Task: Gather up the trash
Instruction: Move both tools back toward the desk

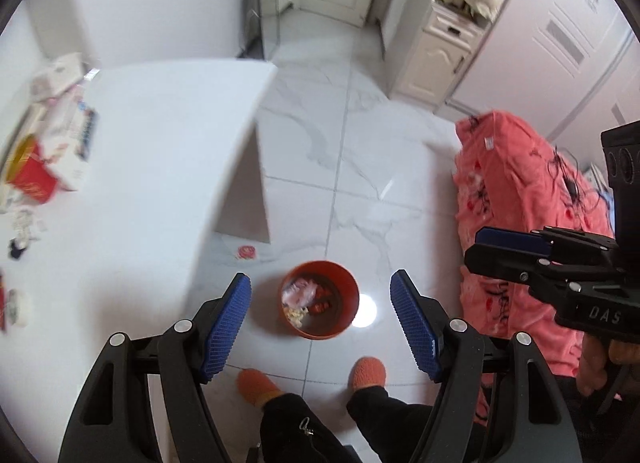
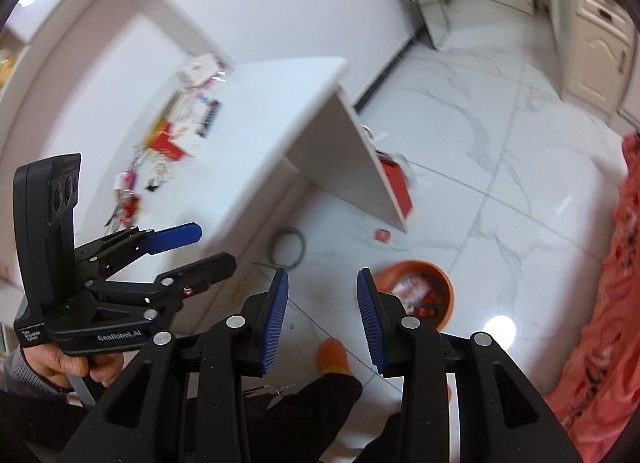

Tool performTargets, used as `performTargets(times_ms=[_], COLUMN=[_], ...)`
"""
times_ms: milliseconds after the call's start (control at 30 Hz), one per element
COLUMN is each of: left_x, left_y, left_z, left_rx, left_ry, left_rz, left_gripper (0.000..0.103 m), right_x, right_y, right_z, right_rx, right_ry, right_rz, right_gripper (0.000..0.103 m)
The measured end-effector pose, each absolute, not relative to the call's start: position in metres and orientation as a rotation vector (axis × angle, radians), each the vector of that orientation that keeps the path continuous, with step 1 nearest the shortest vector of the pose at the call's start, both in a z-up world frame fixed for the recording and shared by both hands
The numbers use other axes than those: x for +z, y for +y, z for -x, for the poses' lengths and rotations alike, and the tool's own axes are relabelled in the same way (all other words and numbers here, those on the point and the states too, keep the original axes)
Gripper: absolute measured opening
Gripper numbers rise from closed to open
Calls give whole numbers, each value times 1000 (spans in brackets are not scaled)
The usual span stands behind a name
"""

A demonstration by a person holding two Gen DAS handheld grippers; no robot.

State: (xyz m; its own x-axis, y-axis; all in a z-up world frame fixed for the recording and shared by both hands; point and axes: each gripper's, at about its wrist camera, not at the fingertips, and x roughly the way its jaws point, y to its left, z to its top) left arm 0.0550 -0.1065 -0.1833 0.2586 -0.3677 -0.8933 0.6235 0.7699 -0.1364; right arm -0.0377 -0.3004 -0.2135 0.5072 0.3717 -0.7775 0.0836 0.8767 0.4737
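An orange trash bin (image 1: 319, 299) stands on the floor by the person's feet, holding wrappers and scraps; it also shows in the right wrist view (image 2: 420, 291). My left gripper (image 1: 321, 323) is open and empty, held above the bin. My right gripper (image 2: 322, 317) is open and empty, left of the bin; it shows at the right edge of the left wrist view (image 1: 508, 251). A small red wrapper (image 1: 245, 252) lies on the floor by the table leg. Red and white boxes and litter (image 1: 44, 167) sit on the white table (image 1: 160, 151).
A pink quilt-covered bed (image 1: 528, 231) lies to the right. White cabinets (image 1: 436, 59) and a door stand at the back. A red bag (image 2: 396, 187) and a grey cable coil (image 2: 290, 247) lie under the table. The person's orange slippers (image 1: 368, 373) are near the bin.
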Motion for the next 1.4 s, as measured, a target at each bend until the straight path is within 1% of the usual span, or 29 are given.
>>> performTargets(times_ms=[33, 67, 133, 233, 300, 400, 433, 467, 600, 633, 667, 1133, 1400], left_x=[-177, -171, -159, -147, -141, -133, -130, -127, -119, -118, -117, -119, -143], left_y=[-99, -95, -84, -67, -57, -41, -34, -27, 1, 7, 15, 108, 159], left_z=[-53, -51, -44, -38, -36, -32, -32, -30, -29, -29, -29, -55, -98], left_rx=[-670, -658, -624, -580, -544, -503, -489, -471, -412, -397, -377, -217, -159], left_ry=[1108, 1097, 1066, 1039, 1023, 1007, 1003, 996, 983, 980, 977, 986, 1025], left_rz=[-259, -252, -234, -210, -196, -170, -165, -160, -121, -112, -102, -11, 25], left_gripper=[74, 80, 83, 83, 83, 85, 88, 88, 88, 91, 96, 96, 96], right_x=[-206, -199, -188, -175, -171, -165, -163, -162, -156, -154, -153, -153, -169], right_y=[-296, -291, -279, -260, -250, -228, -221, -212, -178, -171, -162, -52, 6], right_z=[36, 34, 32, 24, 23, 13, 11, 8, -4, -7, -12, -83, -129], right_rx=[205, 227, 263, 327, 357, 420, 439, 459, 534, 549, 569, 709, 730], right_ry=[1023, 1012, 989, 974, 971, 975, 978, 981, 991, 992, 992, 1004, 1021], right_rz=[-487, -475, -448, -414, -400, -363, -350, -332, -272, -259, -247, -126, -71], right_gripper=[44, 53, 60, 60, 64, 65, 68, 73, 76, 78, 80, 81, 81])
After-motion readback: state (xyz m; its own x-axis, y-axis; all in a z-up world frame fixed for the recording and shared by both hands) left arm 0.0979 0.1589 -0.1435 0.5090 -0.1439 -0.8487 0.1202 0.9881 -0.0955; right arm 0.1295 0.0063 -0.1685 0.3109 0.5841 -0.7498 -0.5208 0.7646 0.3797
